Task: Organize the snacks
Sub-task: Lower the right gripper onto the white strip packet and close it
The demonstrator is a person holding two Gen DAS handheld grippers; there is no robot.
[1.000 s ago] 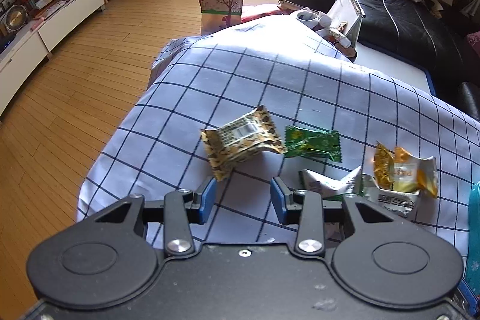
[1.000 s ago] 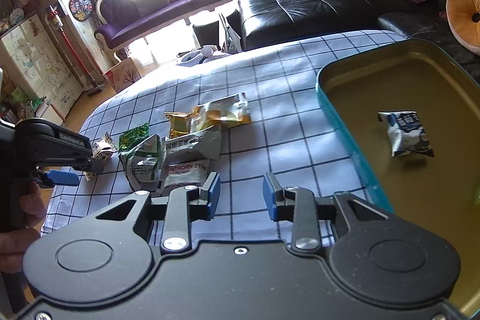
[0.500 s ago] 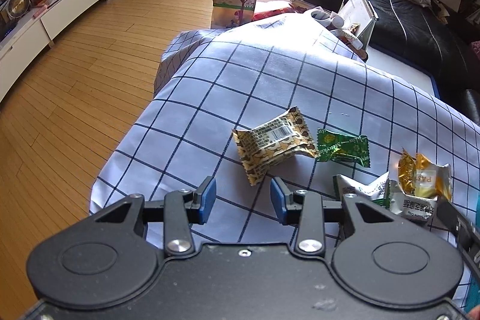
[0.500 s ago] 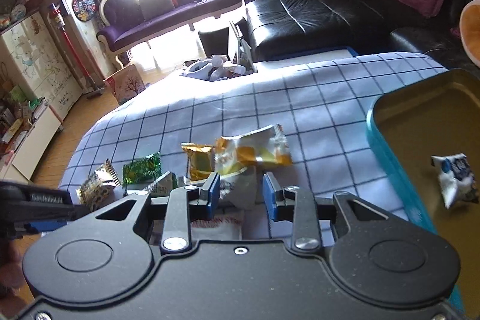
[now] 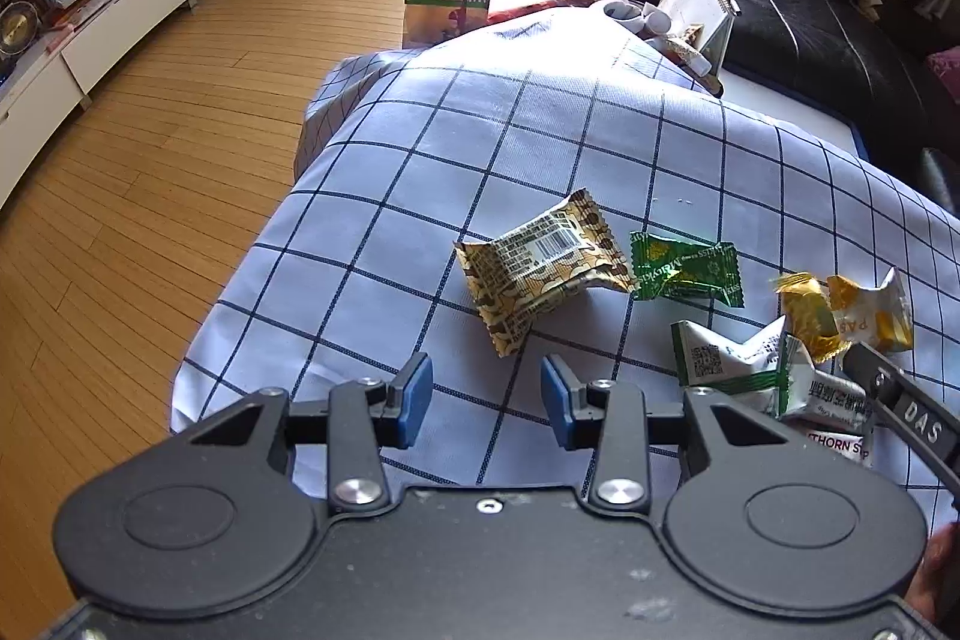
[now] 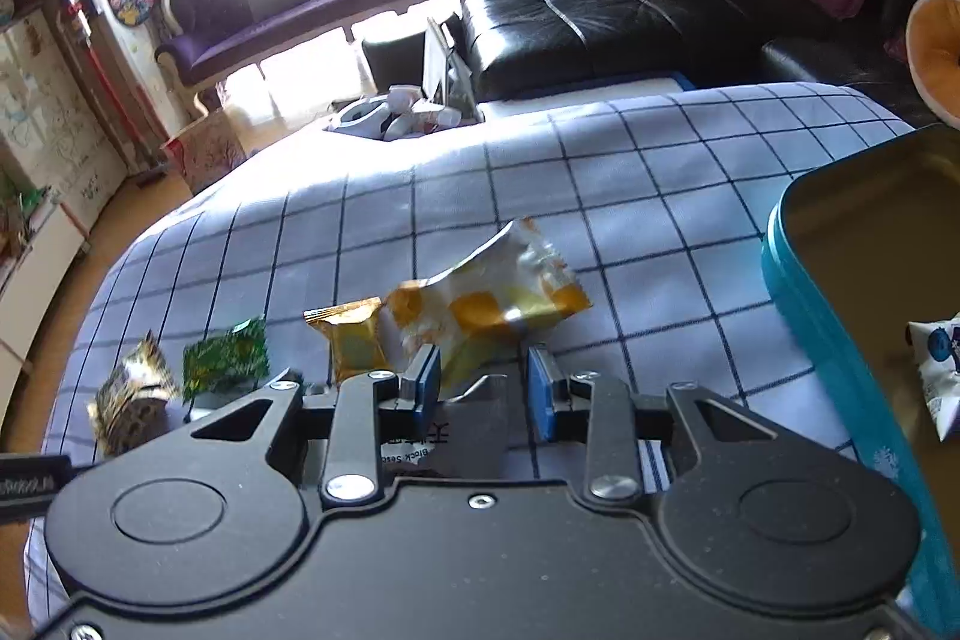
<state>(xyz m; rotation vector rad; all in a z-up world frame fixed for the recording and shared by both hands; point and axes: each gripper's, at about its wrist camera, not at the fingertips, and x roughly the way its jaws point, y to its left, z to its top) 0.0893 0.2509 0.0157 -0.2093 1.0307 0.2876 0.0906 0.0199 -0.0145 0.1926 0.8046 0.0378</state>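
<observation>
Right wrist cam shows the teal tin (image 6: 798, 292) with one packet inside; left cam doesn't. Both tongs, left (image 5: 485, 394) and right (image 6: 485, 388), gape empty over snacks on the table (image 5: 420, 196).

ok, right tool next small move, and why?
Probably ease the right tool down and close on the yellow-and-white packet: its jaws stand open with the packet's near edge just ahead, and the teal tin beside it already holds one snack.
</observation>
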